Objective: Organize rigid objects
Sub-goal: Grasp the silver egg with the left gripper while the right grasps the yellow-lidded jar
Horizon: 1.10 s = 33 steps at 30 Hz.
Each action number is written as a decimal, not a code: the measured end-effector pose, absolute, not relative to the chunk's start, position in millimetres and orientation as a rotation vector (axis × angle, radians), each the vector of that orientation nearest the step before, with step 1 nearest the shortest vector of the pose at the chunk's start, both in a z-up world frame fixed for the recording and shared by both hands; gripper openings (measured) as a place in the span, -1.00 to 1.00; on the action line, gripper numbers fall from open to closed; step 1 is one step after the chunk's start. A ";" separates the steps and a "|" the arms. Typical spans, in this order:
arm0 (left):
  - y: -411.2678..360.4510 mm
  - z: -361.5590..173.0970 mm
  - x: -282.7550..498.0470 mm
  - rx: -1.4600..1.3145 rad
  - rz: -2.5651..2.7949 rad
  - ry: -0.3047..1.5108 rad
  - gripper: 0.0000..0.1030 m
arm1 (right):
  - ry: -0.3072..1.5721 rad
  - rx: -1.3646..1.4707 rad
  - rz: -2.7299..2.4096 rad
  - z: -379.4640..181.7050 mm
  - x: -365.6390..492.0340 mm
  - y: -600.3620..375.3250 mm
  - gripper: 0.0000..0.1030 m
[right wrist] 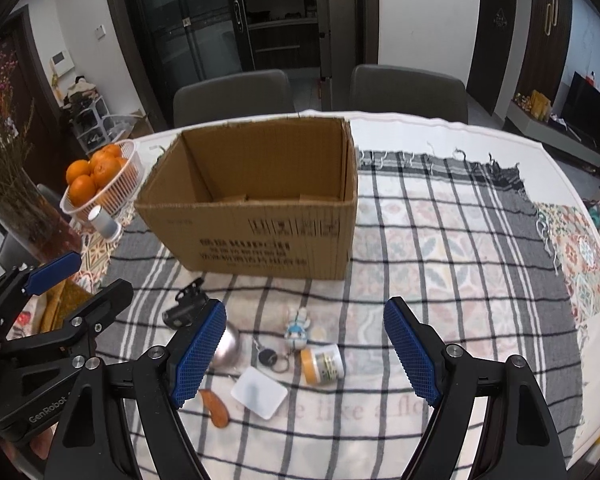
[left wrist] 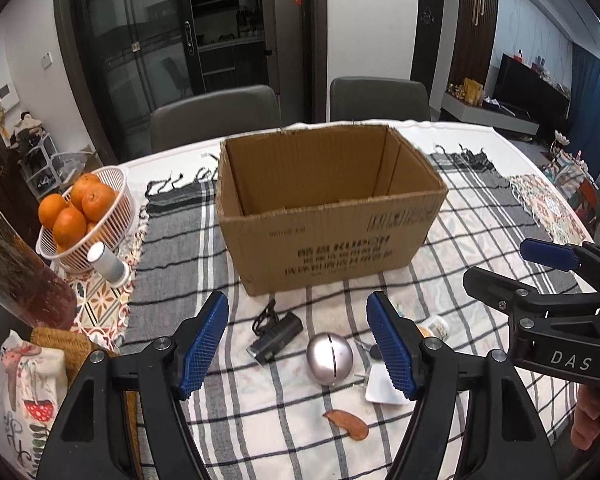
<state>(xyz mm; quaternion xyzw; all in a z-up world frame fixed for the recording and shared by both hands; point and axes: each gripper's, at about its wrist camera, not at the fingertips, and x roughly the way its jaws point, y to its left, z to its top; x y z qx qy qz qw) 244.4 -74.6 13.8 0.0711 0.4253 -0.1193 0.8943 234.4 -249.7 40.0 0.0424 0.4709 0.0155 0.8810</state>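
Cardboard, brown and corrugated, forms the open-topped box (left wrist: pixel 332 216) that stands on the grey-and-white checked cloth (left wrist: pixel 472 216) covering the table, with dark print on its near wall and nothing visible inside except folded bottom flaps. In front of the box a cluster of small rigid objects lies on the cloth: a black rectangular device with a looped cord (left wrist: pixel 276 336), a silver egg-shaped metal object with a slit (left wrist: pixel 330 358) just beside it, a white rounded-square plastic tile (right wrist: pixel 259 392), a dark key fob on a ring (right wrist: pixel 268 357), a small blue-and-white figurine (right wrist: pixel 297 328), and a little jar with a yellow lid lying on its side (right wrist: pixel 323 364). An orange-brown peel-like scrap (left wrist: pixel 348 424) rests nearer the camera. The left gripper (left wrist: pixel 298 346) hovers above the black device and silver egg with its blue pads apart and nothing between them. The right gripper (right wrist: pixel 305 350) hangs over the key fob and jar, its jaws also spread wide and empty. To the left, a white slatted basket of oranges (left wrist: pixel 118 196) sits near a grey cylinder with a white cap (left wrist: pixel 108 262).
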 end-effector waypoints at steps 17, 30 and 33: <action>-86.6 -41.8 251.1 0.173 -0.275 1.040 0.38 | 1.123 0.101 0.031 -15.9 234.7 -256.4 0.59; -96.0 -86.3 264.5 0.190 -0.306 1.175 0.38 | 1.232 0.135 0.024 -59.0 243.4 -266.1 0.59; -97.5 -94.7 268.6 0.183 -0.314 1.203 0.38 | 1.248 0.140 0.019 -66.4 246.6 -267.7 0.59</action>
